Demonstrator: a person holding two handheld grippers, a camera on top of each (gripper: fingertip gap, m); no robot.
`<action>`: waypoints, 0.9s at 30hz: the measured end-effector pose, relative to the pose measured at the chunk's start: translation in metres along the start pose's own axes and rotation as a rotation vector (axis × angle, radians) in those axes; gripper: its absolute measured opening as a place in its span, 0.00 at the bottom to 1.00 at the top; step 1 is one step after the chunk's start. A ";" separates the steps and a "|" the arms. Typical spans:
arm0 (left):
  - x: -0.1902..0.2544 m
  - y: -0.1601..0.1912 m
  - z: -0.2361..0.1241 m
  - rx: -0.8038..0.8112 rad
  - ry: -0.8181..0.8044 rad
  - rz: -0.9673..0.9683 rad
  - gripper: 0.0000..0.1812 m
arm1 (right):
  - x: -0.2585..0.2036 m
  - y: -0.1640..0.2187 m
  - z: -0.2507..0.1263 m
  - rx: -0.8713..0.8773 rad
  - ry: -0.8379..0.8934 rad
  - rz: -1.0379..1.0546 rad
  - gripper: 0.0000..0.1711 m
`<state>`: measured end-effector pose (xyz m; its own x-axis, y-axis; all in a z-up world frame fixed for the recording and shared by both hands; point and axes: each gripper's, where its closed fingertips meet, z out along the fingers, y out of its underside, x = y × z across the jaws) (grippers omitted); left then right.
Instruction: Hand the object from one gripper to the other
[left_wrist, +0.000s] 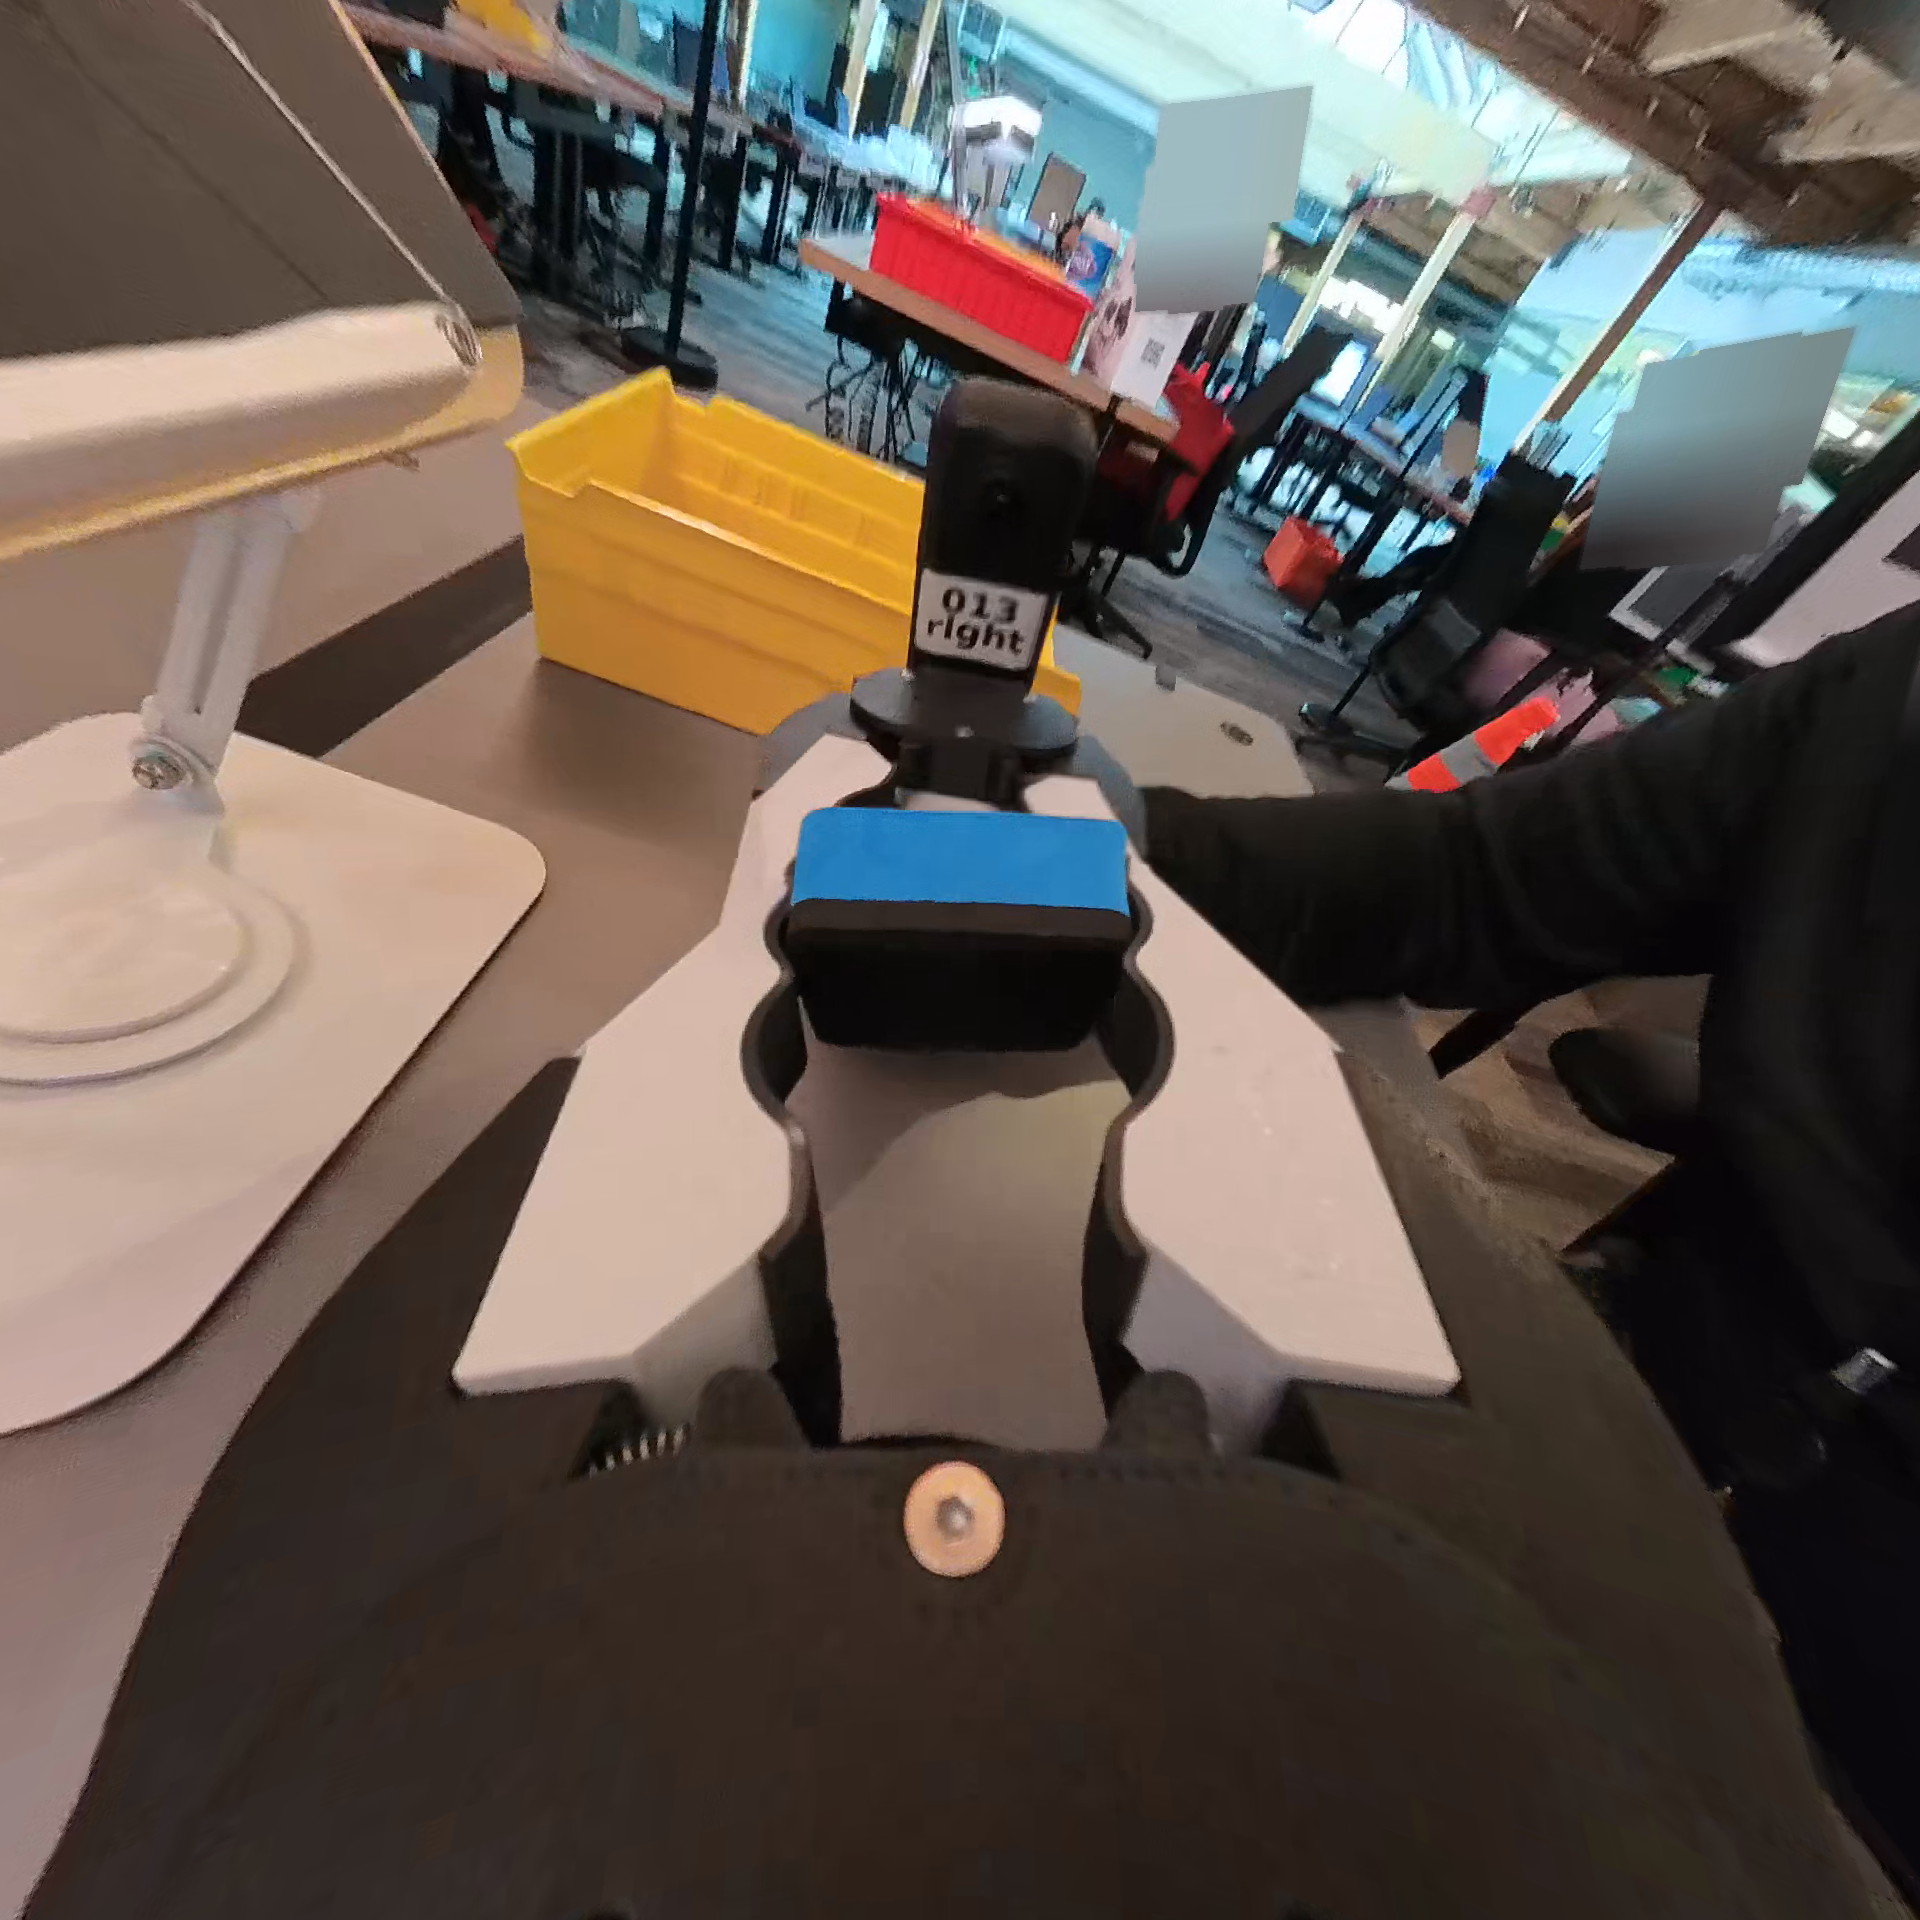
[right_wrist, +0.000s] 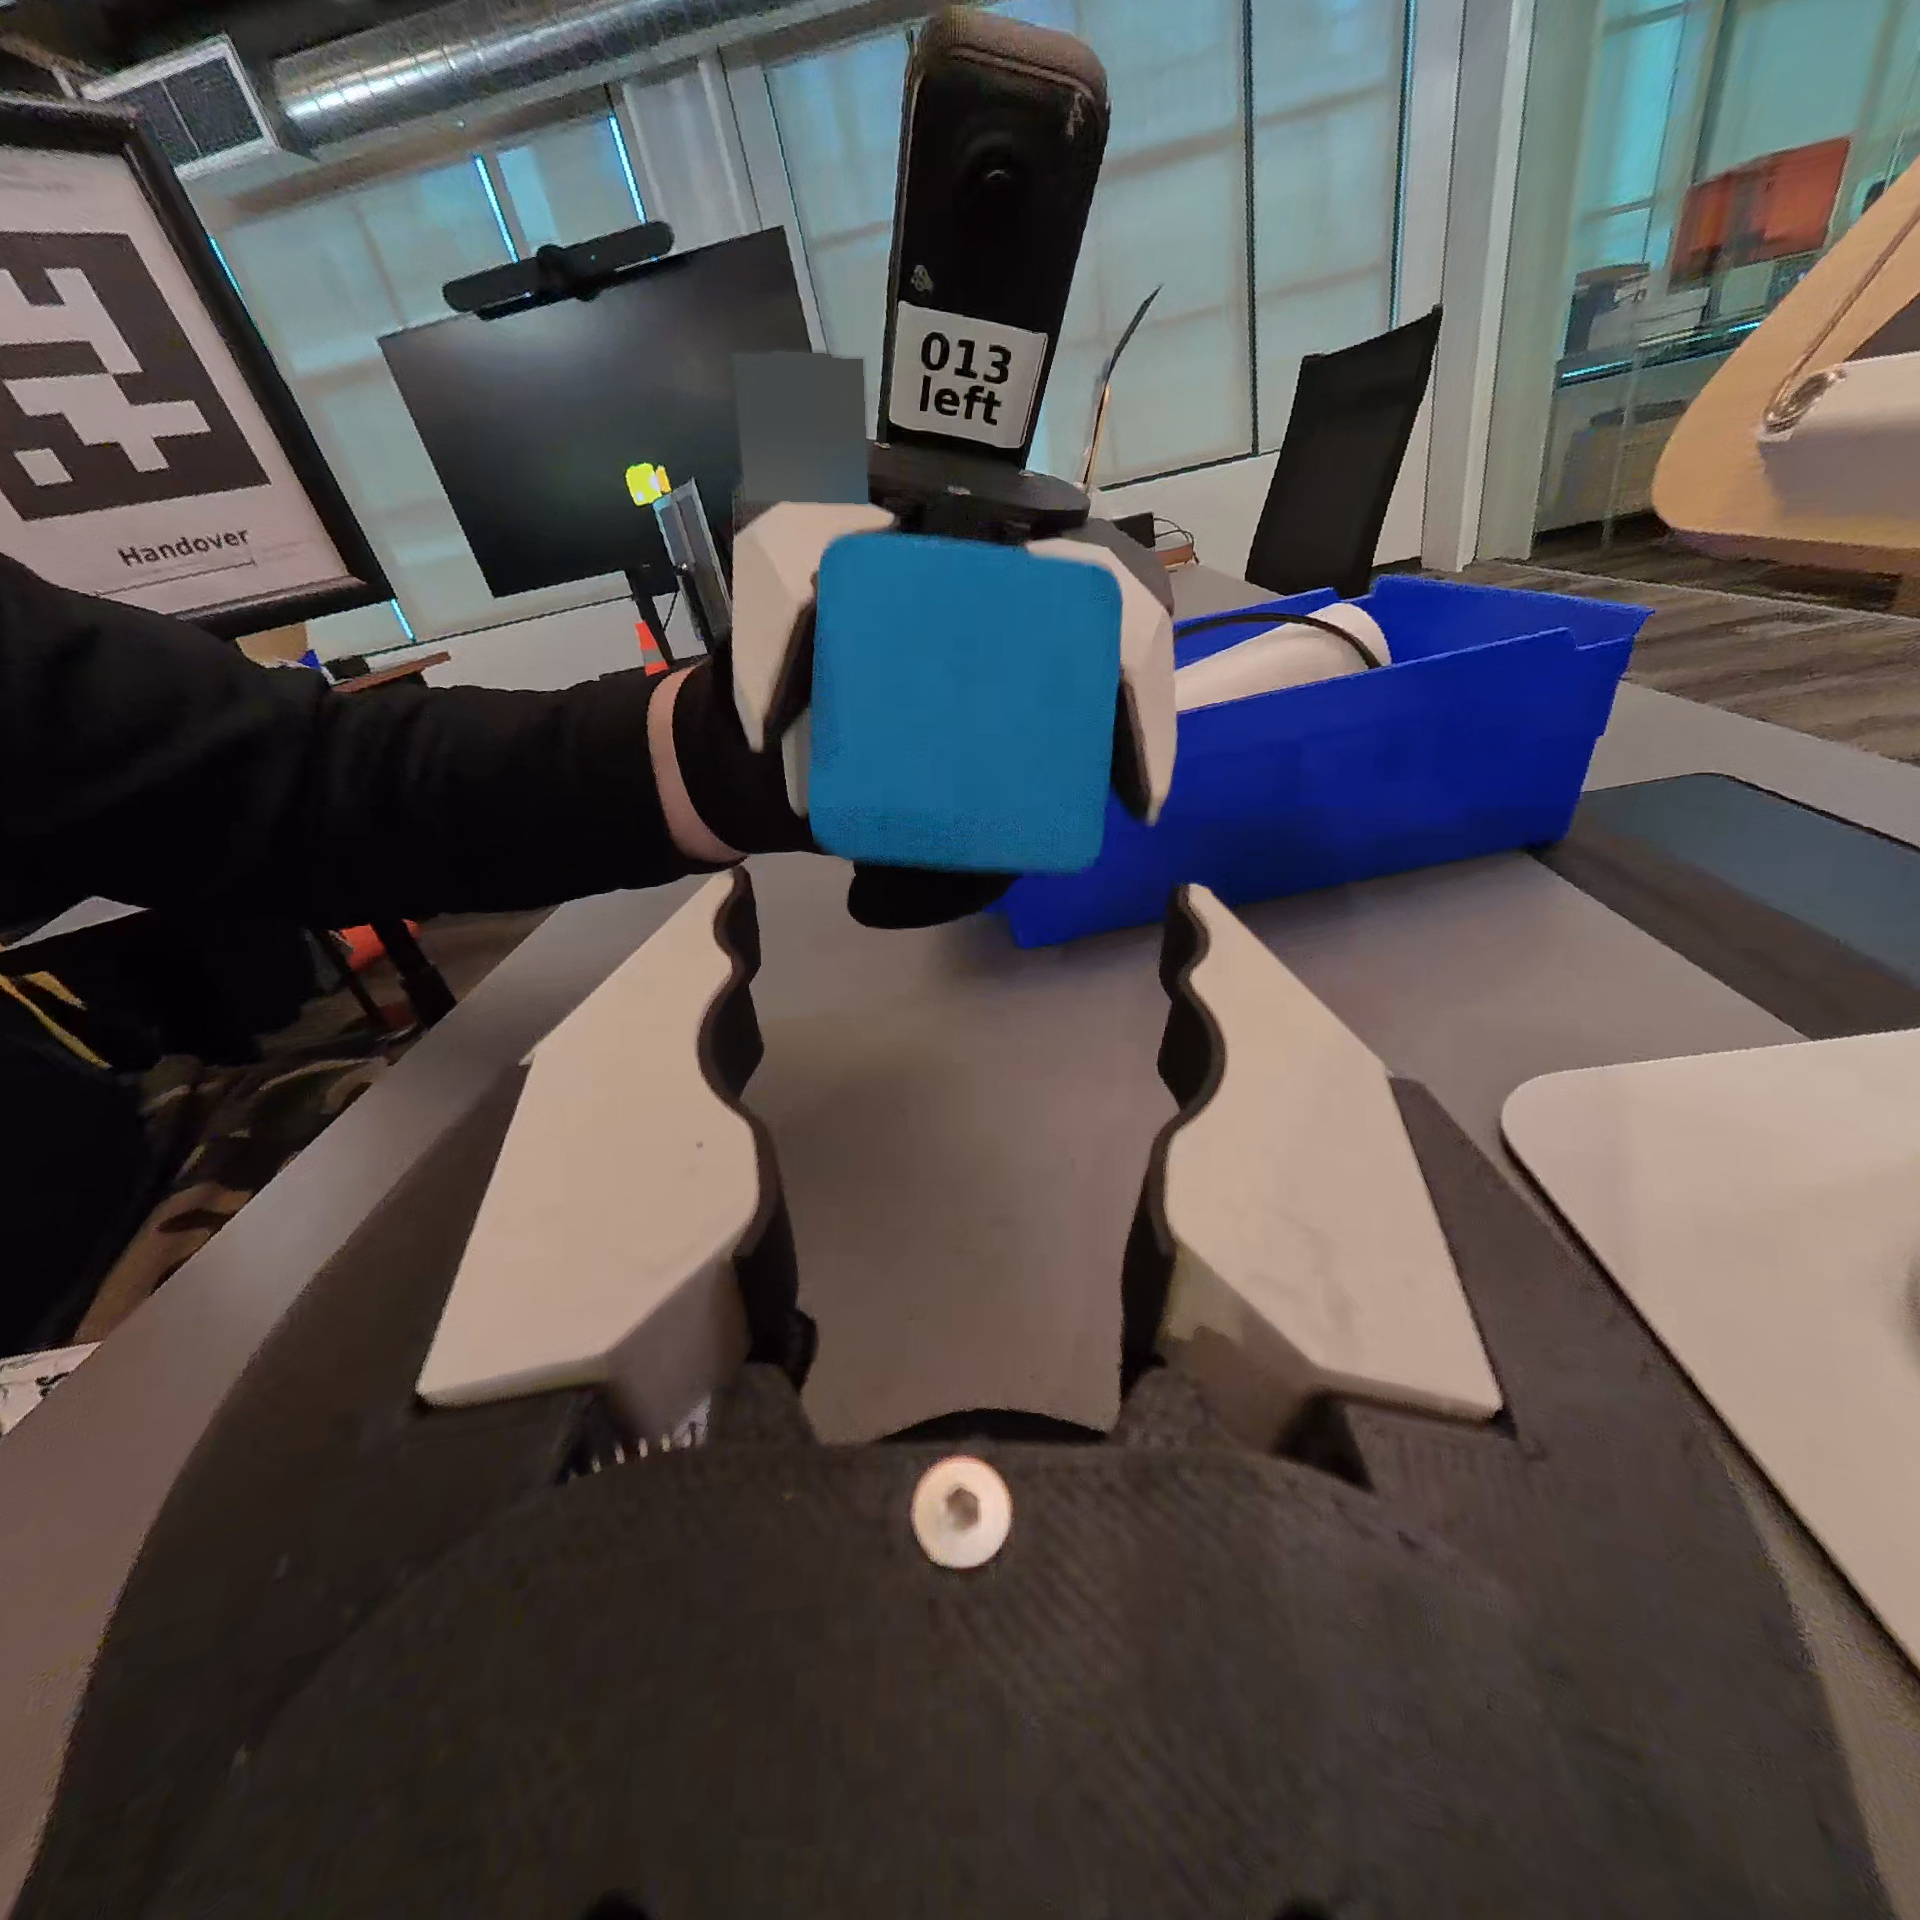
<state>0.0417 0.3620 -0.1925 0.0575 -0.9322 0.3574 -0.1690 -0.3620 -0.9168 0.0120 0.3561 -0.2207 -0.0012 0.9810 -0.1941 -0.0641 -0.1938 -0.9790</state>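
Observation:
The object is a block with a blue face and a black foam side (left_wrist: 956, 862). My left gripper (left_wrist: 956, 935) is shut on it, with the block pinched between its white fingertips above the grey table. In the right wrist view the same block (right_wrist: 966, 707) faces me blue side on, with the left gripper's fingers (right_wrist: 769, 634) on both its sides. My right gripper (right_wrist: 961, 904) is open and empty. Its tips sit just below and short of the block, apart from it. The right gripper's camera mast (left_wrist: 987, 520) rises right behind the block.
A yellow bin (left_wrist: 707, 561) stands behind the grippers on one side, and a blue bin (right_wrist: 1403, 748) holding a white item on the other. A white stand with a flat base (left_wrist: 208, 1039) sits on the grey table (right_wrist: 956, 1143). A person's black sleeve (left_wrist: 1455, 883) reaches in. Less than 4 cm separates the two grippers' tips.

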 end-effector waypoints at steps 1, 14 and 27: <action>-0.002 0.006 0.003 -0.032 -0.009 0.004 0.31 | 0.000 0.001 0.002 -0.003 0.002 0.006 0.44; -0.010 0.018 0.013 -0.097 -0.068 0.036 0.31 | 0.003 0.005 0.001 0.006 -0.017 0.091 0.30; -0.021 -0.010 0.010 0.080 -0.212 0.092 0.40 | 0.023 0.003 -0.014 0.043 0.061 0.093 0.30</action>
<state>0.0519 0.3854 -0.1929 0.2525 -0.9390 0.2336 -0.1053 -0.2666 -0.9580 0.0259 0.3776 -0.2285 0.0512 0.9560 -0.2888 -0.1094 -0.2821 -0.9531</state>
